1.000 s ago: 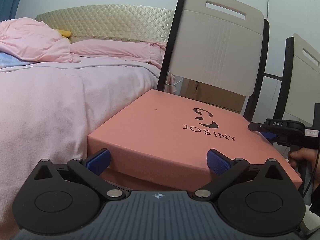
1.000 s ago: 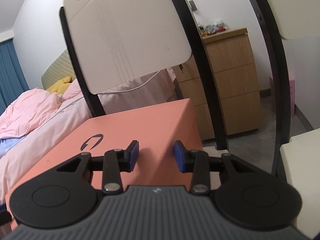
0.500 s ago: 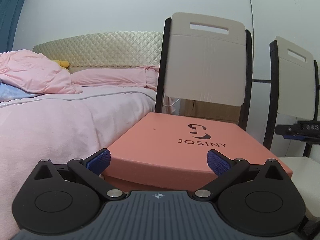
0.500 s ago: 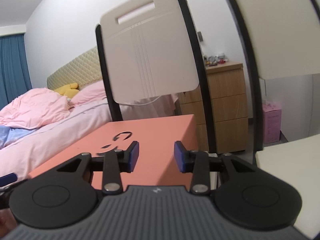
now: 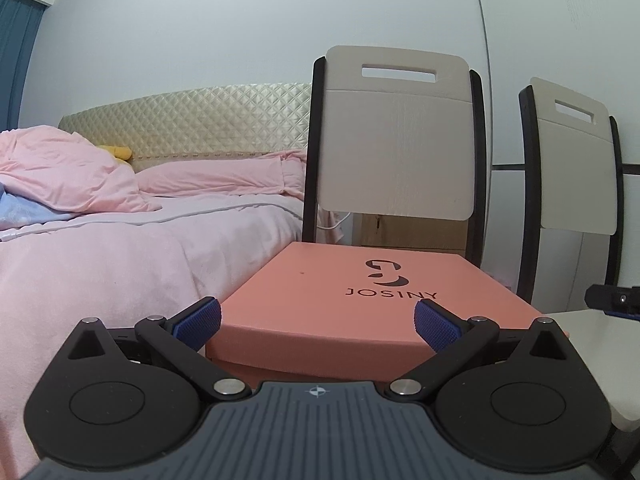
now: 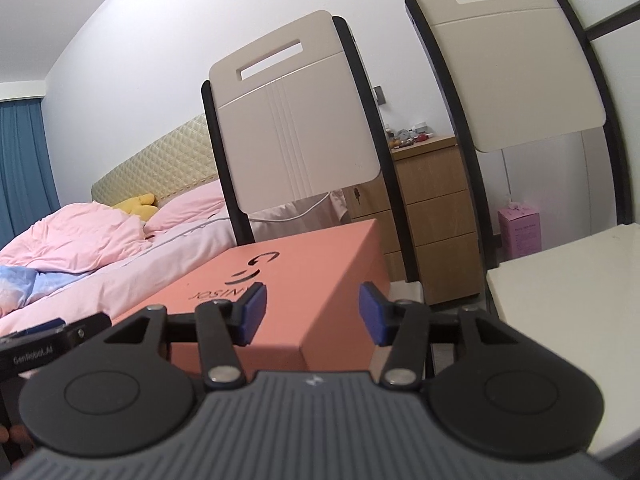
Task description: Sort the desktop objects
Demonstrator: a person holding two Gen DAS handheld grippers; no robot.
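Note:
A salmon-pink JOSINY box (image 5: 352, 300) lies on the seat of a chair (image 5: 396, 140); it also shows in the right wrist view (image 6: 304, 280). My left gripper (image 5: 318, 322) is wide open and empty, level with the box's near edge, jaws apart to either side of it. My right gripper (image 6: 310, 312) is open and empty, just in front of the box's near right corner. The right gripper's tip (image 5: 612, 300) shows at the right edge of the left wrist view, and the left gripper's body (image 6: 48, 344) at the left edge of the right wrist view.
A bed with pink bedding (image 5: 120, 248) lies left of the chair. A second chair (image 6: 508, 80) with a pale seat (image 6: 568, 280) stands right of the box. A wooden dresser (image 6: 432, 216) and a pink carton (image 6: 520, 232) stand behind.
Both grippers have pulled back and lowered, so the box looks smaller and flatter. The right gripper's jaws have opened wider. The left jaws stay wide open.

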